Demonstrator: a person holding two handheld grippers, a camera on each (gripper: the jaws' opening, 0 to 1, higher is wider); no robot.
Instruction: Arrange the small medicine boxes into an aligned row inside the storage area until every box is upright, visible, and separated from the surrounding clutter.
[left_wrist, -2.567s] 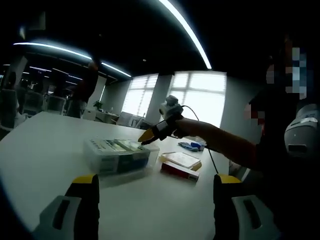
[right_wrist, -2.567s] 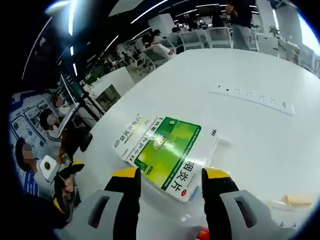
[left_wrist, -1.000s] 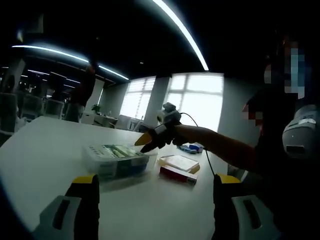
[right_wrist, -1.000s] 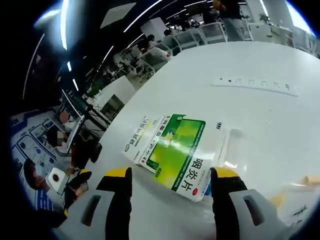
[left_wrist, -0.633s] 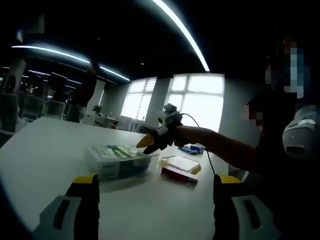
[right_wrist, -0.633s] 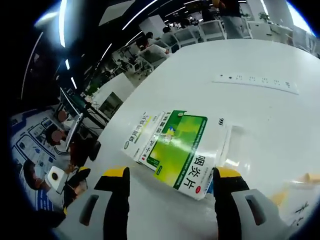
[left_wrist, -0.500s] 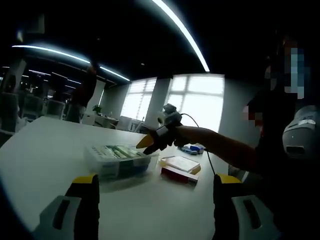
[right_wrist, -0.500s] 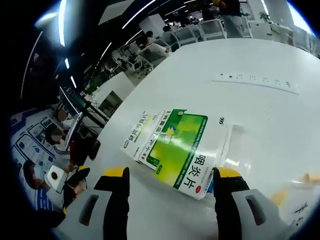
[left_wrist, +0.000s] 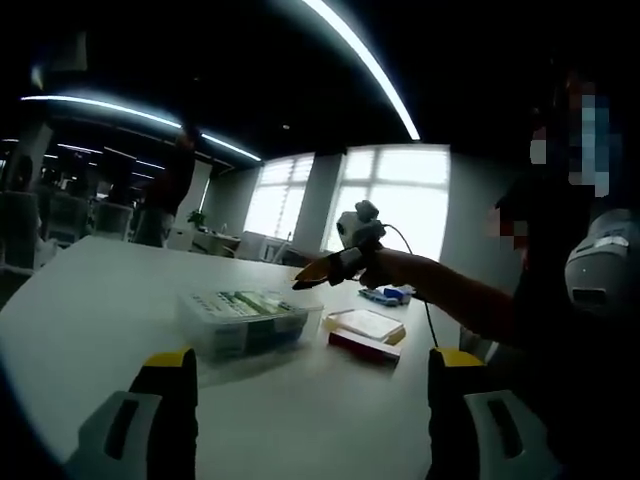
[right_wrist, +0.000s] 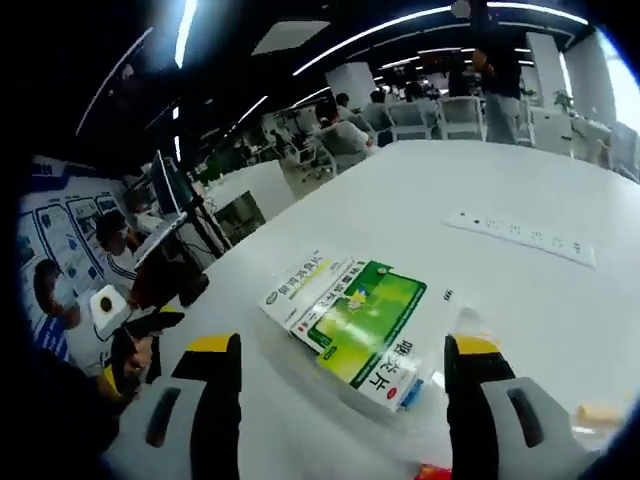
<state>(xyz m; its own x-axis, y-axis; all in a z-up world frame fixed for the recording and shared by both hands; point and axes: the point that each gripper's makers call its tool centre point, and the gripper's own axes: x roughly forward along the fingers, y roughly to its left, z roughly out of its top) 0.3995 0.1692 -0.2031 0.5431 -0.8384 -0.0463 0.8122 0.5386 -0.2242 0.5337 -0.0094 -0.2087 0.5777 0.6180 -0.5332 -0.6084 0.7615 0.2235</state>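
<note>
1. Your left gripper (left_wrist: 300, 400) hangs low over the white table (left_wrist: 90, 300) with its jaws spread wide and nothing between them. It is well short of the clear storage tub (left_wrist: 250, 322).
2. Your right gripper (right_wrist: 335, 400) is also wide open and empty, hovering above the tub (right_wrist: 440, 340). In the left gripper view it (left_wrist: 335, 268) sits up above the tub's far end.
3. The medicine boxes lie flat in the tub: a green-faced box (right_wrist: 365, 318) on top, and a white box (right_wrist: 305, 285) just beside it, partly under it. None stands upright yet.
4. Two more boxes (left_wrist: 365, 333) are stacked on the table just beside the tub.
5. These look like thin cardboard cartons, so expect them to be light and easy to crush. Their printed faces may slip. I would pinch a box across its narrow edges, gently, near one end, then tip it up.
6. The tub is light plastic and may slide when you push a box against its wall.
7. The table is smooth and glossy. A white strip (right_wrist: 525, 235) lies farther off on it.
8. The room is a dim open office, with bright windows (left_wrist: 395, 195) and people at desks beyond.
</note>
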